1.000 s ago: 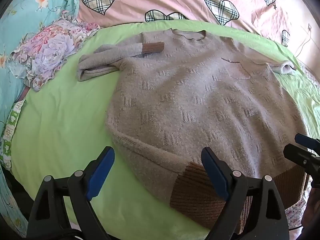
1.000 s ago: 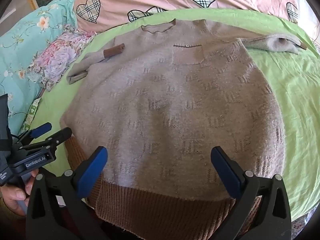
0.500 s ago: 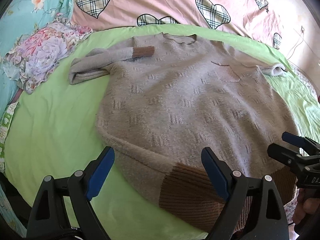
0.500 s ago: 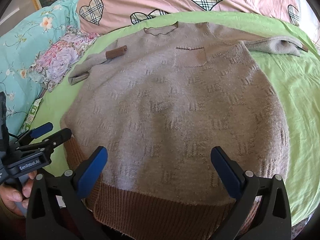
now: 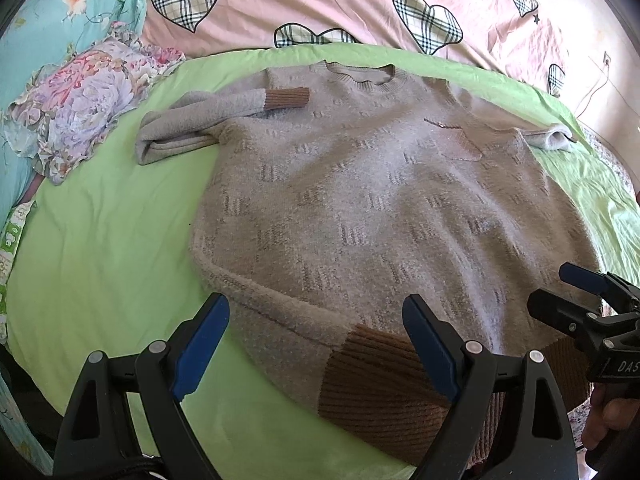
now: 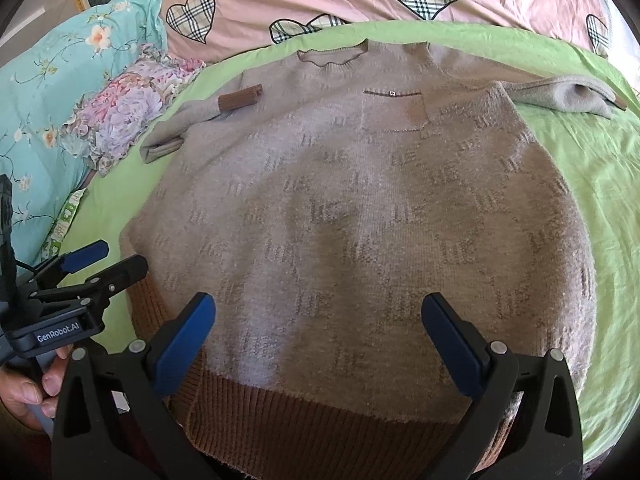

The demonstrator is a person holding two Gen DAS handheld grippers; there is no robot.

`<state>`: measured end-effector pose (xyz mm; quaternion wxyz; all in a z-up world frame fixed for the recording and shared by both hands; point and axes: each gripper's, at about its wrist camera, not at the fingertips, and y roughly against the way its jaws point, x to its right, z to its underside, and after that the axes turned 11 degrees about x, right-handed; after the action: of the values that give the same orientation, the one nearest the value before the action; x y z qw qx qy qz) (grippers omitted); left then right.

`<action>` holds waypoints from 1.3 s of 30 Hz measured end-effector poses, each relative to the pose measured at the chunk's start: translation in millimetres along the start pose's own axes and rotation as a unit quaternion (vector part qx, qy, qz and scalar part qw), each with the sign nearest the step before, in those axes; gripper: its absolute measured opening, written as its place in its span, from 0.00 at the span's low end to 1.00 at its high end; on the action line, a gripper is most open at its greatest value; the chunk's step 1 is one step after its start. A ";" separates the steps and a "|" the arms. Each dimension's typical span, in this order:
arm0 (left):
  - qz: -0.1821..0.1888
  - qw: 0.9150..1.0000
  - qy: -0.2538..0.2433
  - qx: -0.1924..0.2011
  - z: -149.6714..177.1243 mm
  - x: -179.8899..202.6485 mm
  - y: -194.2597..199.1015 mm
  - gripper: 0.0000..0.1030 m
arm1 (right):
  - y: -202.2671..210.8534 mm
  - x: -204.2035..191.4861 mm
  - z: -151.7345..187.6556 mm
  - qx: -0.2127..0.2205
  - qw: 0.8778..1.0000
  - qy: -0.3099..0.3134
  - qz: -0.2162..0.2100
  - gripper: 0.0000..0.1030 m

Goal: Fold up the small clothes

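A grey-beige knit sweater with a brown ribbed hem lies flat, front up, on a green sheet. Its left sleeve is folded inward, brown cuff near the collar; its right sleeve stretches out to the right. My left gripper is open and empty, above the hem's left corner. My right gripper is open and empty, above the middle of the hem. Each gripper also shows in the other's view: the right one, the left one.
A pink quilt with plaid hearts lies behind the sweater. A floral cloth and a turquoise floral pillow lie at the left. The green sheet stretches to the right of the sweater.
Both grippers have drawn back slightly and lifted, so the sweater sits lower and farther in view. Both stayed open. The sweater has not moved.
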<state>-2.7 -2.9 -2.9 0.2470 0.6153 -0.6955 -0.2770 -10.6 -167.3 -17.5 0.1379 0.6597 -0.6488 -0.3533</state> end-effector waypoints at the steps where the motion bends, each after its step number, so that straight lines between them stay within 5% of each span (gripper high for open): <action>1: 0.001 1.000 0.000 0.002 0.0 0.4 -0.3 0.87 | -0.5 0.0 0.3 0.000 1.000 0.000 0.000 1.00; 39: 0.015 1.000 0.008 -0.010 -12.1 4.4 -17.9 0.87 | 2.3 19.8 -11.7 -0.012 1.000 -0.025 0.007 1.00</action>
<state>17.9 -9.8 -6.4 0.2622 0.6047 -0.6999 -0.2753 -6.6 -189.7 -13.4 0.1319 0.6446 -0.6523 -0.3764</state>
